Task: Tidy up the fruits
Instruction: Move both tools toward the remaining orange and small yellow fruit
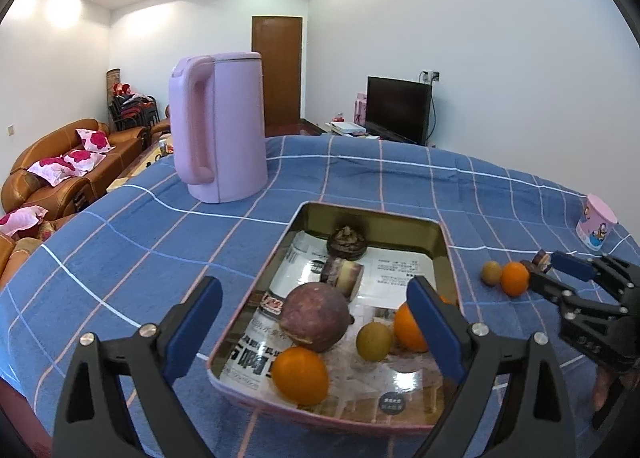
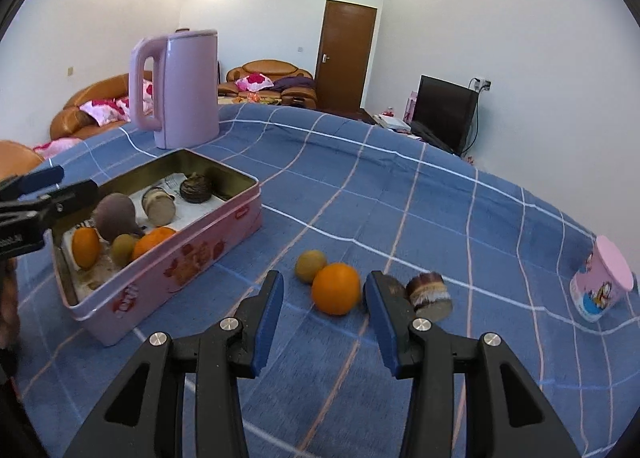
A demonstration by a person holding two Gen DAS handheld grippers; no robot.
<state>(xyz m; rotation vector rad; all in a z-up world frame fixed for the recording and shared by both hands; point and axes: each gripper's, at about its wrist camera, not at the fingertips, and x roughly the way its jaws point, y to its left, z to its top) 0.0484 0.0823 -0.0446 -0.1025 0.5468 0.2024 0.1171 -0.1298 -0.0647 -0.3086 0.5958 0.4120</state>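
Right tool (image 2: 323, 322) spread wide, empty, orange (image 2: 336, 288) on table (image 2: 440, 193) at 12 o'clock between fingers. Left tool (image 1: 314, 322) wide over pink tin (image 2: 168, 270) at 9 o'clock.

White walls (image 1: 480, 57), brown door (image 1: 276, 69), leather sofa (image 1: 60, 173) (floral cushions), dark television (image 1: 398, 107)

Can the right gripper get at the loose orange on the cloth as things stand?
Probably yes. The right gripper has its jaws open and the orange lies just ahead between them. The yellow-green fruit touching it and the brown cut piece might get nudged.
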